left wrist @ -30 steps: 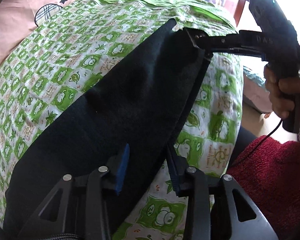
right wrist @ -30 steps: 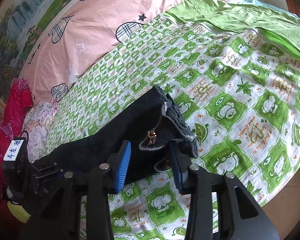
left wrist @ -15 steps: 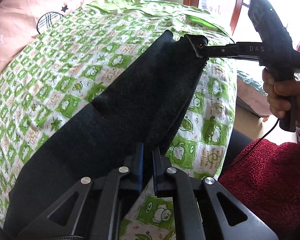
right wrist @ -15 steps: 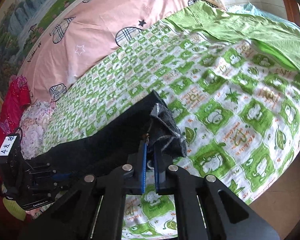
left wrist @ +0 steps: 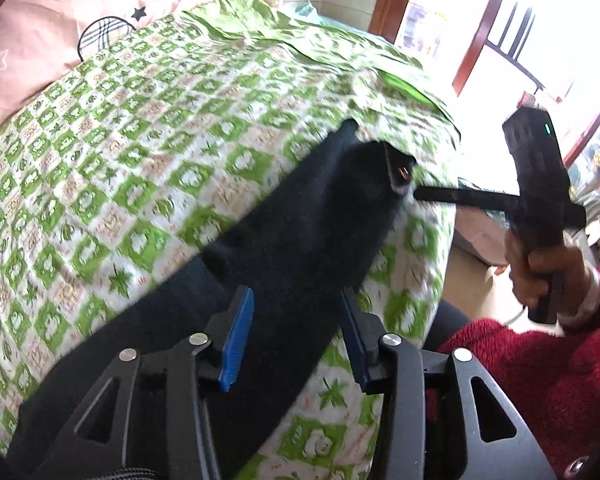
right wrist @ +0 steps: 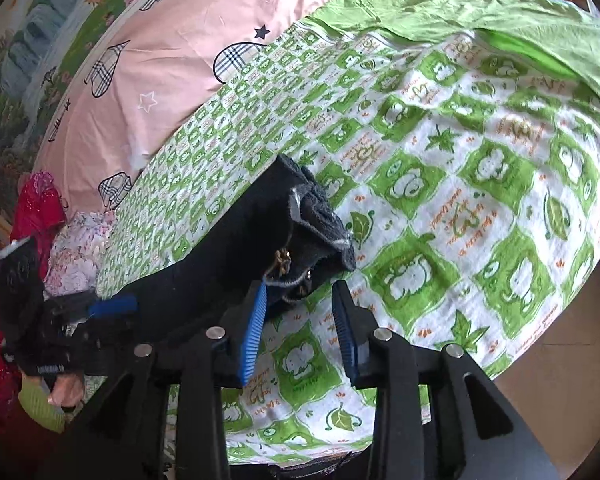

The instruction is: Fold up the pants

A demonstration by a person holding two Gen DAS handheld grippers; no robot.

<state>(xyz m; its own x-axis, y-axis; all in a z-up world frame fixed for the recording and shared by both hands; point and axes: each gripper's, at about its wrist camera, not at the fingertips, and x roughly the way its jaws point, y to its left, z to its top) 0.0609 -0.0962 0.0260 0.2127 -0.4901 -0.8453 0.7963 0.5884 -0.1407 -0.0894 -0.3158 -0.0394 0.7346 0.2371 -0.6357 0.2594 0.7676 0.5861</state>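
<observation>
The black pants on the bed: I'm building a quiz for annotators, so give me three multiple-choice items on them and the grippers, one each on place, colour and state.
1. Where do the black pants lie?
A. on the green-and-white patterned sheet
B. on the floor
C. over a chair

2. What colour are the pads on the gripper fingers?
A. red
B. blue
C. yellow

3. How do the left gripper and right gripper stand?
A. both clamped on the pants
B. only the left clamped
C. both open, gripping nothing

Answers:
1. A: the pants stretch along the patterned sheet, near its edge.
2. B: both wrist views show blue ribbed pads.
3. C: in each wrist view the jaws stand wide apart, with no cloth pinched between the pads.
</observation>
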